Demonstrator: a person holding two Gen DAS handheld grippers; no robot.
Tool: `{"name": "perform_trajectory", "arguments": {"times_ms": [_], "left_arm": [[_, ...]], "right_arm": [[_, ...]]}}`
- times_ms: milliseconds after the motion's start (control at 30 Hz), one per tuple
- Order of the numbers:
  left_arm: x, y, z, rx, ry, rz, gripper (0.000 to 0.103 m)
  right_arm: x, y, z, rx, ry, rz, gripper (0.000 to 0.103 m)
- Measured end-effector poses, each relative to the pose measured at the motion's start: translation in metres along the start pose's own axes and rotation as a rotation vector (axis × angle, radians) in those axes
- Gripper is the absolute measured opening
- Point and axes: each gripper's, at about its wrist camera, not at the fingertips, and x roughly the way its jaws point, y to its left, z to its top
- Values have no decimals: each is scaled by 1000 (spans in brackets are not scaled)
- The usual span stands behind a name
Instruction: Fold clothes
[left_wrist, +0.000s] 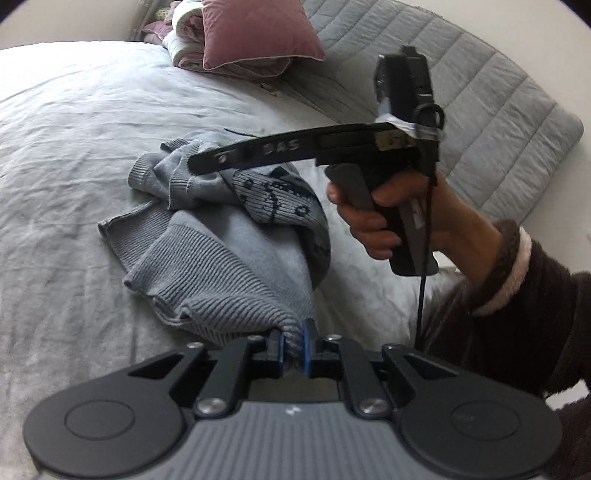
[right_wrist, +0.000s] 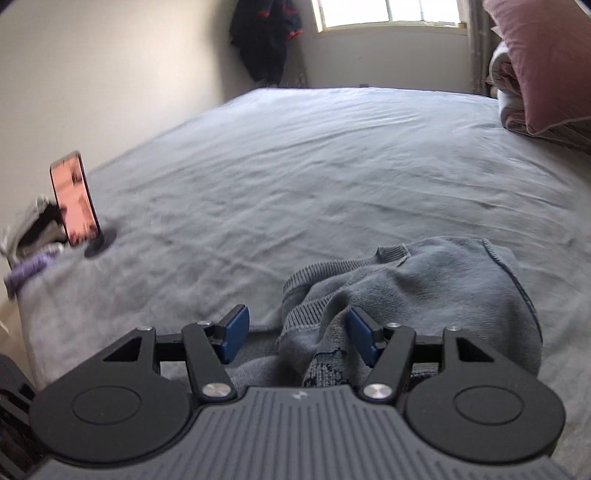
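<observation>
A crumpled grey knit sweater (left_wrist: 221, 236) with a dark pattern lies bunched on the grey bed sheet (left_wrist: 74, 147). My left gripper (left_wrist: 294, 345) is shut on its ribbed hem, which rises in a tent to the blue pads. My right gripper (right_wrist: 297, 334) is open, its blue pads (right_wrist: 234, 334) spread to either side of a fold of the sweater (right_wrist: 424, 291) just above the pile. In the left wrist view the right gripper (left_wrist: 207, 162) reaches in from the right over the sweater, held by a hand.
A pink pillow (left_wrist: 255, 33) and folded bedding lie at the head of the bed by a grey quilted headboard (left_wrist: 461, 74). A phone on a stand (right_wrist: 75, 199) is at the bed's left edge beside a pile of clothes (right_wrist: 29, 236). A window (right_wrist: 388, 14) is beyond.
</observation>
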Motion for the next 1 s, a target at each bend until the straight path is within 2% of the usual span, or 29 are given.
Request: {"name": "perform_trajectory", "arguments": {"times_ms": [200,267,333,367,433,533,667,767,1000], "left_arm": [[-6,11,9,-47,18,-8,17],[-11,12,12,-49,15,-5,30],[-15,12,14,-58,-6,-1,45],[-17,13,15,-65,-17,6,48],[-21,14,19,-79,-37,17,58],[-23,18,23,-95,-63,38,63],[-20,27,31,-141,-72,59,66],[-17,26,39,-137,-88,75,74],[-4,15,60,-57,-99,119,81]], "right_arm": [[26,2,-9,-68,84,-85,64],[32,0,-12,-87,93,-114,64],[37,-3,-15,-104,96,-145,52],[38,-4,-16,-109,94,-160,47],[37,-7,-15,-95,82,-171,31],[24,-21,-9,11,34,-150,24],[7,-43,0,168,-34,-115,22],[-7,-60,5,264,-76,-88,22],[-37,-89,-2,356,-131,-152,21]]}}
